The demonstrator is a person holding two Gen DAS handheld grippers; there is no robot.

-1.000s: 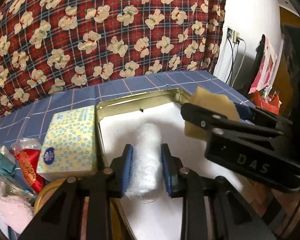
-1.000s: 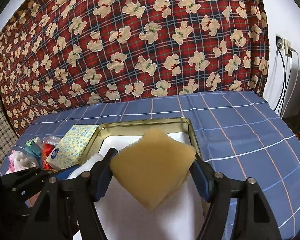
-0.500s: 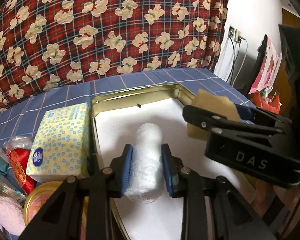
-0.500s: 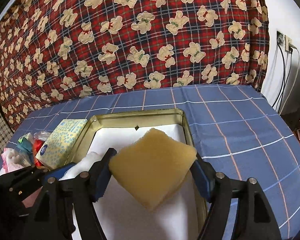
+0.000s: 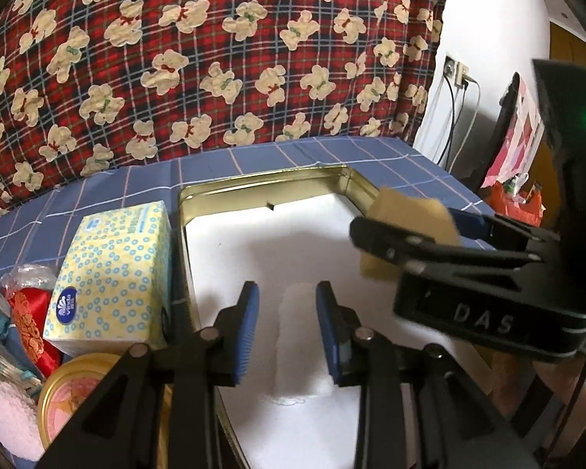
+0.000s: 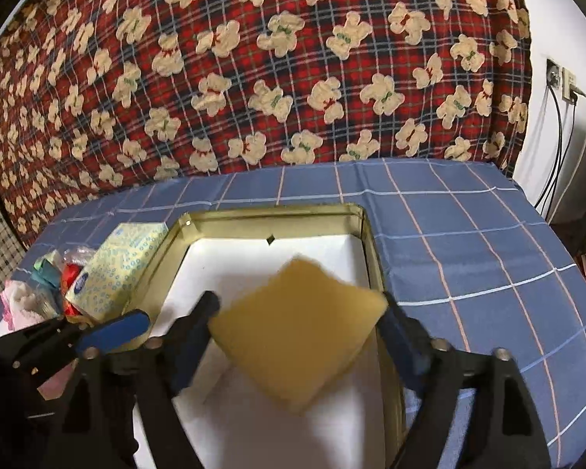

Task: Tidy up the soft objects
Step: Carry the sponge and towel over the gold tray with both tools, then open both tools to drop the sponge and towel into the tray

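Hovering over a gold metal tin (image 5: 261, 183), both hand-held grippers point down into its white-lined interior.

Left gripper (image 5: 287, 332): its jaws have just been opening. The blue pads (image 5: 248, 328) now stand apart from a white gauze roll (image 5: 299, 344), with a visible gap on each side. The roll lies on the white liner between the pads, lengthwise along the fingers, and is released.

Right gripper (image 6: 299, 324): its jaws have just been opening as well. A tan sponge (image 6: 299, 332) sits between the fingers, turned corner-forward like a diamond. Motion blur hides the contact points, so it cannot be determined whether the pads still press on the sponge. In the left wrist view the sponge (image 5: 410, 234) appears at the right edge of the tin, beside the black finger of the right gripper (image 5: 418, 242).

Surroundings: the tin rests on a blue checked cloth (image 6: 468, 242). A yellow tissue pack (image 5: 113, 277) stands just beside the tin's left wall. Further left lie a red ornament (image 5: 31, 320), a pink towel (image 5: 4, 418) and a round gold lid (image 5: 74, 391). A red plaid fabric with a bear pattern (image 6: 254, 58) hangs behind the table.
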